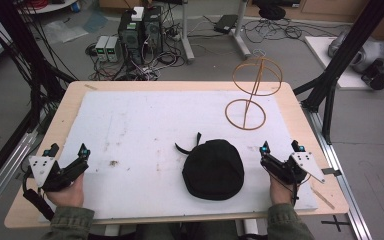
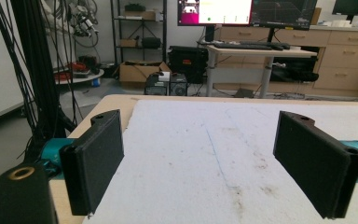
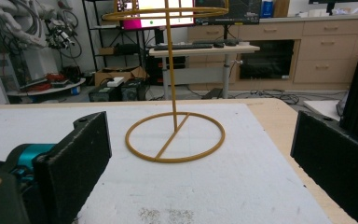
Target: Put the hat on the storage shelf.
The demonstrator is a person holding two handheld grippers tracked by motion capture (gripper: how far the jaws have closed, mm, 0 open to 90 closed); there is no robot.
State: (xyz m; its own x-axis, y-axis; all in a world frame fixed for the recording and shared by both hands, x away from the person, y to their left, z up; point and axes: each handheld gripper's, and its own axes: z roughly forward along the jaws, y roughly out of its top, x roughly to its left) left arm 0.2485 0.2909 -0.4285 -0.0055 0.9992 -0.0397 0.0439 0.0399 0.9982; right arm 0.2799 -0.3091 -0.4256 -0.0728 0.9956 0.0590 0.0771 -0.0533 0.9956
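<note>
A black cap (image 1: 213,168) lies on the white mat (image 1: 145,130) near the front, right of centre, its strap pointing away from me. A yellow wire stand (image 1: 252,92) with a ring base and a ring top rises at the back right; in the right gripper view the stand (image 3: 175,135) is straight ahead. My left gripper (image 1: 69,150) rests open at the mat's front left corner, nothing between its jaws; in its own view the left gripper (image 2: 214,163) faces bare mat. My right gripper (image 1: 281,146) is open just right of the cap, also seen as the right gripper (image 3: 205,158) from its own camera.
The wooden table (image 1: 300,115) edge runs close along the right of the mat. Black frame posts (image 1: 347,55) stand at the right and left. Computers and cables (image 1: 140,35) sit on the floor beyond the table. Stains (image 1: 114,162) dot the mat.
</note>
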